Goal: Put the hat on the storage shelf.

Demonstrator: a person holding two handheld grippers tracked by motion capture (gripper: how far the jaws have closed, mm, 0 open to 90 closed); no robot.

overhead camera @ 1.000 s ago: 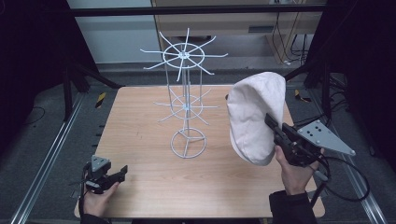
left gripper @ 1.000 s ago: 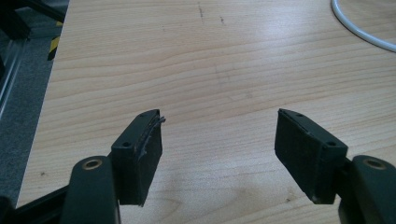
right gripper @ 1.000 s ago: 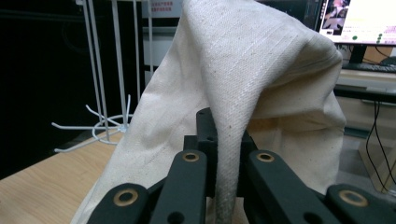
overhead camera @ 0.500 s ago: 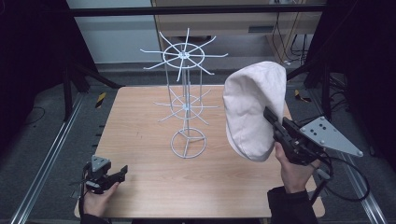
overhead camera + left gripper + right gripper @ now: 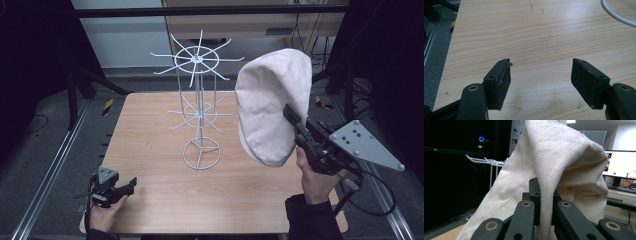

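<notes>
My right gripper (image 5: pixel 300 131) is clamped tight on a fold of the cream cloth hat (image 5: pixel 272 105), lifting it clear of the table (image 5: pixel 150 150) so it can reach the wire rack (image 5: pixel 199 107) just beside; my left gripper (image 5: pixel 117 189) idles wide open, holding nothing

- The wire rack (image 5: pixel 199 112) stands upright in the middle of the worktop (image 5: pixel 150 145), its spokes spreading wide at the top and at mid height, blocking a straight path across the centre.
- The cloth bag (image 5: pixel 272 105), pinched in the right claw (image 5: pixel 291 116), hangs just to the right of the rack, leaving a narrow gap between them.
- The left claw (image 5: pixel 131 182) sits at the near left corner with bare worktop ahead of it, up to the rack's ring base (image 5: pixel 616 13).
</notes>
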